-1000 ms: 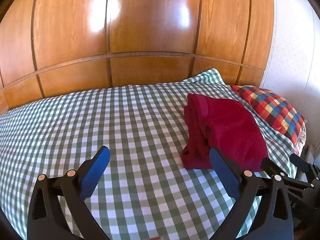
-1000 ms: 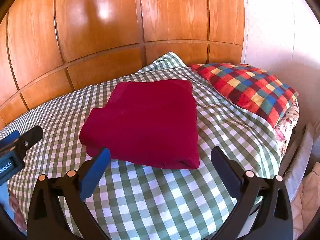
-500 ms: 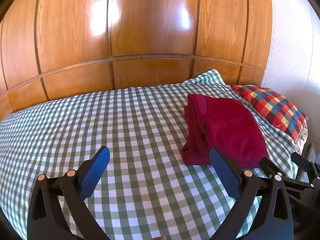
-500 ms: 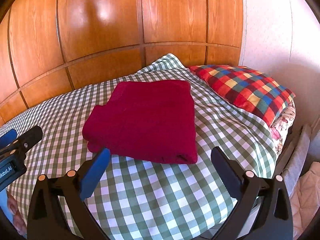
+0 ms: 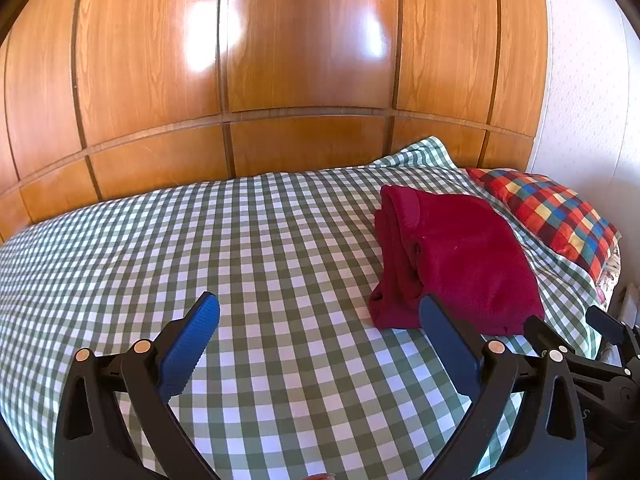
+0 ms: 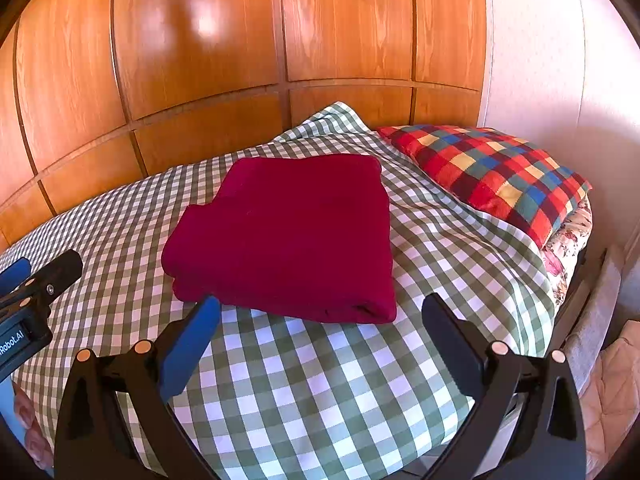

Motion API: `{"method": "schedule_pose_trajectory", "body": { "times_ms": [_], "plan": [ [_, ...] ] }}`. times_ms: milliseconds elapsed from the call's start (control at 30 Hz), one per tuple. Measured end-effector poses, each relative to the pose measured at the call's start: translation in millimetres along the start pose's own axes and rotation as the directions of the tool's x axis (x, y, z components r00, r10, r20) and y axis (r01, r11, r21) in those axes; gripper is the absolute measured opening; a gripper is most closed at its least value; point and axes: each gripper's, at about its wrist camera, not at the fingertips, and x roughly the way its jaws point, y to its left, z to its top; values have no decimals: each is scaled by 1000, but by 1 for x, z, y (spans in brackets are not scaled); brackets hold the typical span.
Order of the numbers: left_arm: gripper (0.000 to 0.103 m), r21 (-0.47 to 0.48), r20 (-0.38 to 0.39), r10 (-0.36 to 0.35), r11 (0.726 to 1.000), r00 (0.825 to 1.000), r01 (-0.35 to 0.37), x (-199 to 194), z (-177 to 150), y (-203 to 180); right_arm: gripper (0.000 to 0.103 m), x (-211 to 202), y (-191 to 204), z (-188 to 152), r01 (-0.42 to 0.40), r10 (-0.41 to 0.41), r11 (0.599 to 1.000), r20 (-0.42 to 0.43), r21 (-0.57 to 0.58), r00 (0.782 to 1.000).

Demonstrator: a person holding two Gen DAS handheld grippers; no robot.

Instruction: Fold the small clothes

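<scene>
Left tongs [image 5: 320, 344] are hanging wide open over the bed [image 5: 200, 260], gripping nothing. Right tongs [image 6: 320, 336] are likewise gaping wide and empty.

Garment [image 6: 288, 240]: dark red, lying folded into a squarish stack on the checked bed cover. It is sitting just ahead of the right tongs, its near edge close in front of the blue left pad [image 6: 192, 336]; from the left tongs it is lying ahead and to the right, near the right finger [image 5: 448, 344]. A plaid pillow [image 6: 492, 176] is lying beyond it, further right.

Handling, judged: fabric is looking thick, soft and fleecy, so light, limp, non-fragile, not slippery. Layers are likely to slide apart if pinched singly. The fold appears finished. If moving it, take the near folded edge, pinching all layers together, one pair of tongs at each corner, to keep the stack from sagging open.
</scene>
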Motion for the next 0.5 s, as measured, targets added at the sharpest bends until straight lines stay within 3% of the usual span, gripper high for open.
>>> {"method": "schedule_pose_trajectory", "body": {
  "times_ms": [500],
  "plan": [
    [99,-39,6,-3,999,1000,3,-5,4,9,101,0,0,0,0,0,1000,1,-2,1000]
  ]
}}
